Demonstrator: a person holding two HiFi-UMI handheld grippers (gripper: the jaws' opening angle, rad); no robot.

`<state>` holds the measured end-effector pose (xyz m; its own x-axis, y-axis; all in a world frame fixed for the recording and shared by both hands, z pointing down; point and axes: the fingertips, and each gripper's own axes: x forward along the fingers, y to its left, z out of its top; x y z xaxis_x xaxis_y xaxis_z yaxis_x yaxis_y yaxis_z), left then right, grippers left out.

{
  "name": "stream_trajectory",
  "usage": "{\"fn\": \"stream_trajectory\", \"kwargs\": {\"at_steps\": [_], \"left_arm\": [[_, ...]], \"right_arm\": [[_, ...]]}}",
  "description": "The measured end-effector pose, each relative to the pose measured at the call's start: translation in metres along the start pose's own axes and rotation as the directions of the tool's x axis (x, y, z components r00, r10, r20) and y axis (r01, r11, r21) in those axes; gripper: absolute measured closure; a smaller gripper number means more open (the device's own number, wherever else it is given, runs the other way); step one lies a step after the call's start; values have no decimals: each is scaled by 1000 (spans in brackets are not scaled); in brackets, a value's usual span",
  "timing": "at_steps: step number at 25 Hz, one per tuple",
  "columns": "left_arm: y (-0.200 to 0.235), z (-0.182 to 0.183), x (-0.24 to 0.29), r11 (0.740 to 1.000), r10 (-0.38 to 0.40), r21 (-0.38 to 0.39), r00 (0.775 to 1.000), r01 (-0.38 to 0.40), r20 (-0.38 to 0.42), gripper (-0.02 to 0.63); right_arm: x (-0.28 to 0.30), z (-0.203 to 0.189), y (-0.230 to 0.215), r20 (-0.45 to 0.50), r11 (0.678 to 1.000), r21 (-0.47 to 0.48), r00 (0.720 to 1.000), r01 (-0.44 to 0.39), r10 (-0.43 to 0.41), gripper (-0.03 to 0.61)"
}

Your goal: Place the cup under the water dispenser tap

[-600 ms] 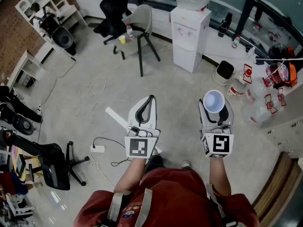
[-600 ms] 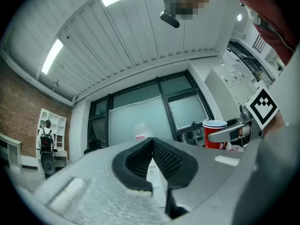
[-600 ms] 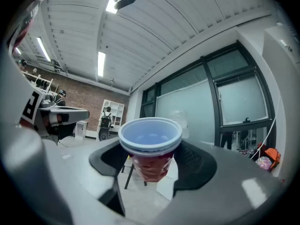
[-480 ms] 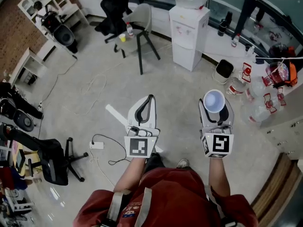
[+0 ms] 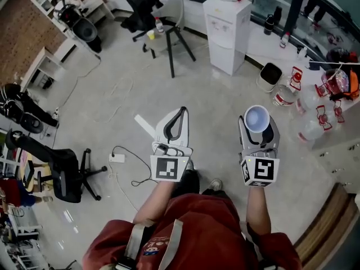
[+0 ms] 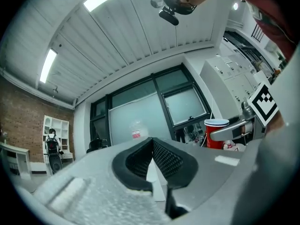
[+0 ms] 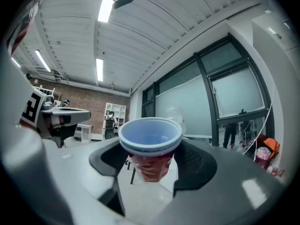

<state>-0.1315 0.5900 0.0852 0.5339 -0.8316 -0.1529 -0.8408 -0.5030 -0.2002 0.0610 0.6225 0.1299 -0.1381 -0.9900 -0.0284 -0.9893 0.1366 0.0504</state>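
A red cup [image 5: 256,118] with a pale blue-white inside stands upright between the jaws of my right gripper [image 5: 257,121], which is shut on its body just below the rim. In the right gripper view the cup [image 7: 150,146] fills the middle between the dark pads. My left gripper [image 5: 180,111] is level beside it, shut with its tips touching and nothing held; its own view shows the jaws [image 6: 152,143] meeting, with the cup [image 6: 216,134] off to the right. The white water dispenser [image 5: 229,30] stands on the floor well ahead of both grippers.
A grey chair [image 5: 171,18] stands left of the dispenser. A black bin [image 5: 270,75] and several water jugs [image 5: 306,103] crowd the right side. A power strip with cable [image 5: 117,158] and a white strip [image 5: 145,125] lie on the floor. An office chair [image 5: 62,176] is at the left.
The room has slid a little in the head view as the person steps along. Both grippers keep their pose, and the cup stays held in the right one.
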Motion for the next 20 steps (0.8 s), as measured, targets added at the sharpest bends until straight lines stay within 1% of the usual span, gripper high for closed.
{"fn": "stream_trajectory", "kwargs": {"at_steps": [3,9,14,20], "left_arm": [[-8,-1,0,1000,5,-5,1000,-5,-4,614],[-10,-9,10,1000,14,-24,1000,-14,-4,615],[-7,-22,28,999,14,-36,1000,-14,-4,615],[1,-37,61,999,2,-53,1000,-2,-3,614]], "right_arm": [[-4,-3,-6,-3,1000,13,1000,-7,7,278],[9,-6,-10,-12,1000,-19,1000,-22,21,278],[26,-13,-20,-24,999,-28,999,-24,23,276],[61,-25,-34,-68,999,-49,998,-19,15,276]]}}
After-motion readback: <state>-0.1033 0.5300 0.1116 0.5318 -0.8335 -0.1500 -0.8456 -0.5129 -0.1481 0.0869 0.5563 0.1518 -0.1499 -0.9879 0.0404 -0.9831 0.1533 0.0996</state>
